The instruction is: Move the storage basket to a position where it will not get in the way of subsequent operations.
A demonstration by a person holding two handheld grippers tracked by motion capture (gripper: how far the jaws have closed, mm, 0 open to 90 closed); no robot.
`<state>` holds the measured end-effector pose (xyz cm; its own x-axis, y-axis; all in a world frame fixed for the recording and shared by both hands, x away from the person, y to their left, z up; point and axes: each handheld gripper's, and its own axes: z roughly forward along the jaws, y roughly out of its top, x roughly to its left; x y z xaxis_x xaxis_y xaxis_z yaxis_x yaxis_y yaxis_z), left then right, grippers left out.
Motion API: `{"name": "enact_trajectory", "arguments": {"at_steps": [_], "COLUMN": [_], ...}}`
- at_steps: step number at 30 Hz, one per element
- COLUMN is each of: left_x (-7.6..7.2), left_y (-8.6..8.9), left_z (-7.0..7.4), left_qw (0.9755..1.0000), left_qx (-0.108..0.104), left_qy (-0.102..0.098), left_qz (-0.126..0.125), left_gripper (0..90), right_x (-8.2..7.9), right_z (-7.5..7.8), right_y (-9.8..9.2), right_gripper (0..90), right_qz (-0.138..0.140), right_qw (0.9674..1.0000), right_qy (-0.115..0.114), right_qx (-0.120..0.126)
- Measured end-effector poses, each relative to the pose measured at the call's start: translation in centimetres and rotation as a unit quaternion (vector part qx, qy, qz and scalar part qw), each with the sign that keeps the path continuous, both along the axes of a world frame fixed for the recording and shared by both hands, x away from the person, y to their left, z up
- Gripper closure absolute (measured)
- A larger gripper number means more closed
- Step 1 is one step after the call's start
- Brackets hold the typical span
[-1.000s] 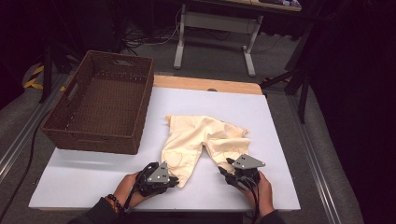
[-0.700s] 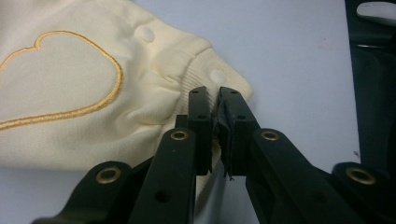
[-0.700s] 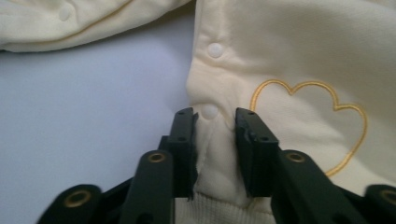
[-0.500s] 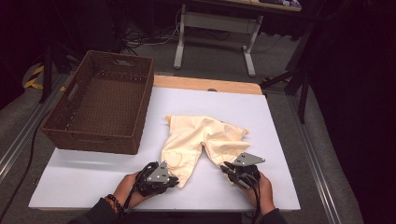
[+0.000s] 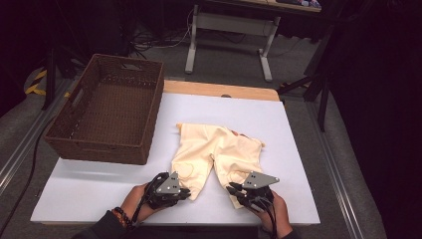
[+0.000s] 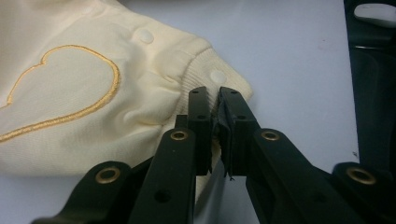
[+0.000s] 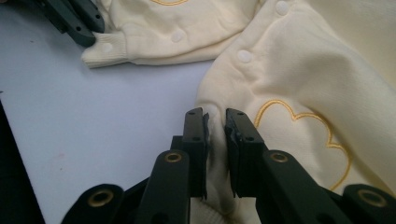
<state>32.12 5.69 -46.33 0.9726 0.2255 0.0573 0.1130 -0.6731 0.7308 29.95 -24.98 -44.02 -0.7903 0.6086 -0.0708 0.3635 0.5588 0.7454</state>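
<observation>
Cream baby pants [image 5: 214, 149] with gold heart stitching lie flat on the white table [image 5: 89, 184], legs pointing toward the person. My left gripper [image 5: 185, 193] is shut on the ribbed cuff of the left leg [image 6: 219, 79], with cloth pinched between its pads [image 6: 214, 100]. My right gripper [image 5: 234, 190] holds the other leg's hem. Its jaws have just been closing, and the cream fabric [image 7: 299, 70] is now squeezed between them [image 7: 215, 116]. The left gripper [image 7: 81, 23] also shows far off in the right gripper view, on its cuff.
A dark brown wicker basket [image 5: 99, 152] stands empty at the table's left, beside the pants. A wooden strip [image 5: 219, 89] runs along the table's far edge. Beyond it are a metal stand's legs [image 5: 263, 55] and cables on the floor.
The right hand has shifted a little at the right leg's hem and its jaws now pinch the cloth. The left hand and the pants have stayed put.
</observation>
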Motion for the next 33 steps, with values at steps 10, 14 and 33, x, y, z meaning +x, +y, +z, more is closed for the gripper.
{"name": "enact_trajectory", "arguments": {"at_steps": [10,14,33], "left_x": [-0.8,-1.4,3.9], "left_y": [-0.2,-0.2,-1.2], "left_z": [0.5,1.2,6.8], "left_qw": [0.9999,0.9995,0.9855], "left_qx": [-0.012,-0.028,-0.120], "left_qy": [-0.007,-0.006,-0.079], "left_qz": [-0.008,-0.013,0.089], "left_gripper": [83.2,82.9,45.5], "right_x": [-0.7,-0.7,5.0], "right_z": [0.4,1.1,5.6], "right_y": [-0.5,-1.5,-6.0], "right_gripper": [65.7,62.9,54.3], "right_qz": [0.007,-0.007,-0.103], "right_qw": [0.9992,0.9970,0.9831], "right_qy": [-0.012,-0.030,-0.102], "right_qx": [0.038,0.072,0.112]}}
